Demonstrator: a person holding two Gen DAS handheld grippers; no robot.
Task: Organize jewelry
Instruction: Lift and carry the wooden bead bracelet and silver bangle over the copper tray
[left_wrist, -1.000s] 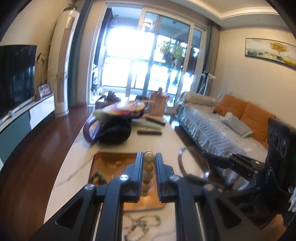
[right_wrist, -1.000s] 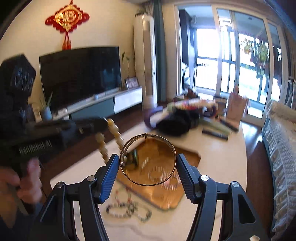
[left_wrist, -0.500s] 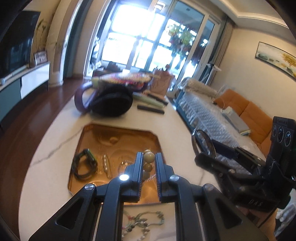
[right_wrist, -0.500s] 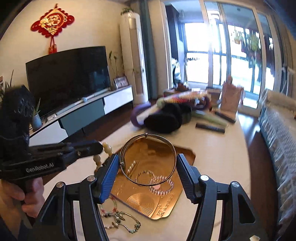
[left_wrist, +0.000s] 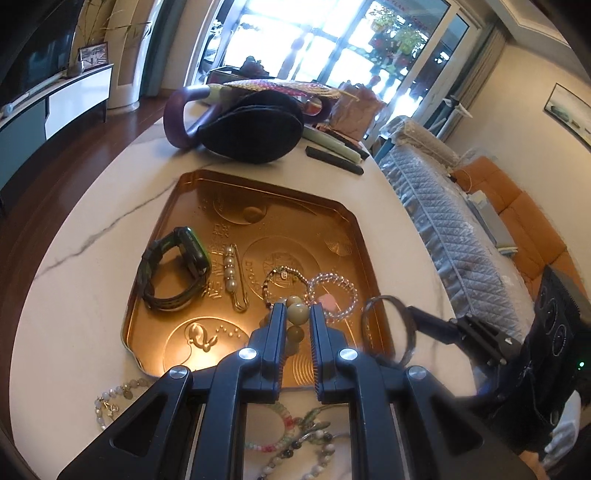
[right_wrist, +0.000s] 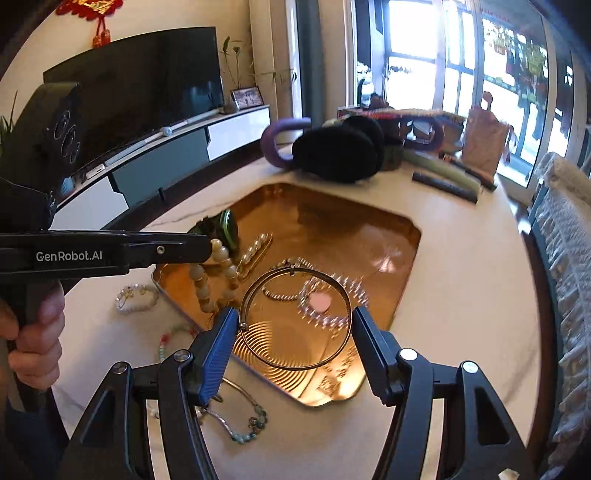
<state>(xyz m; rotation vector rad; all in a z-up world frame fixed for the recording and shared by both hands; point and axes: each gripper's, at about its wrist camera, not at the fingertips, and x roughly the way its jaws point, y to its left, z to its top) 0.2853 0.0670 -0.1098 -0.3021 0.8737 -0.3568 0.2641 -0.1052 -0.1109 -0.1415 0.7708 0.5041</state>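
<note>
A: Nearest the cameras, on the pale marble table (left_wrist: 92, 280), loose bead strings (left_wrist: 295, 443) lie just short of the gold tray (left_wrist: 364, 258); what sits in it?

B: A green watch (left_wrist: 173, 273), a pearl pin (left_wrist: 231, 273), a dark bead bracelet (left_wrist: 282, 280) and a clear bracelet (left_wrist: 332, 295); past the tray a black bag (left_wrist: 255, 129), a purple handle (left_wrist: 177, 118) and a remote (left_wrist: 334, 158); then a TV (right_wrist: 144, 85) on a low cabinet, bright windows, a covered sofa (left_wrist: 461, 236).

A: And the tongs?

B: Left gripper (left_wrist: 297, 314) is nearly closed, pinching a string of tan beads (left_wrist: 297, 314) that hangs over the tray's near part; right gripper (right_wrist: 293, 321) stands about half open, its pads pressed on a thin metal bangle (right_wrist: 293, 319), held over the tray's near right corner.

A: Anything unclear?

B: The lower tan beads hide behind the left fingers in the left view; the clear bracelet is blurred in the right view; the tray's embossed writing I cannot read; a hand (right_wrist: 33, 332) on the left handle is cut off at the edge.

A: Changed since a second ago?

B: Both grippers have come down toward the tray, which now fills far more of each view; both grips are unchanged.
</note>
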